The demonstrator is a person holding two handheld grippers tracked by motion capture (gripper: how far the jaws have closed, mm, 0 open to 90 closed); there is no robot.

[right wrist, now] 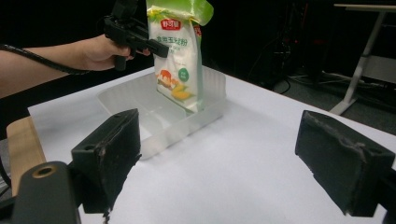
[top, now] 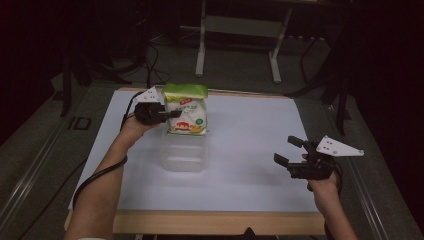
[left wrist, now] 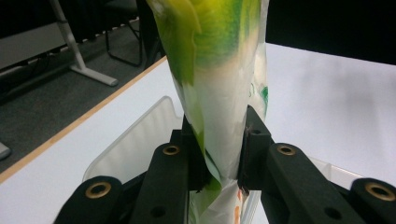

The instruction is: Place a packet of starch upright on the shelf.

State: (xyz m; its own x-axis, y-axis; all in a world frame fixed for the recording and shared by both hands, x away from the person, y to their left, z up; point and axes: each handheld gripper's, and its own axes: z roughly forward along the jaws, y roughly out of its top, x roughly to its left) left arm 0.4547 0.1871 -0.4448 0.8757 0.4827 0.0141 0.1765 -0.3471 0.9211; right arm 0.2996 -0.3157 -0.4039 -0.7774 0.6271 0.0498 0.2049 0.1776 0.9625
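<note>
Upper centre of the high view: green-topped white plastic food pouch [top: 186,109] held upright, its lower end inside the far part of a clear, shallow plastic container [top: 183,153] on the white table [top: 250,150]. Pinched at its side edge between the closed jaws of the left gripper [top: 172,114], likely to lower it in. At lower right, right gripper [top: 286,152] idle above bare table, jaws wide apart, well away.

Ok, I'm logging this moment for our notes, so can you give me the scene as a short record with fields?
held item: green and white pouch, upright
holder: left gripper, jaws shut on the pouch's edge
pouch position: lower end inside the clear plastic tub, at its far end
right gripper: open, holds nothing, apart from the tub on the right
surface: white table
</note>
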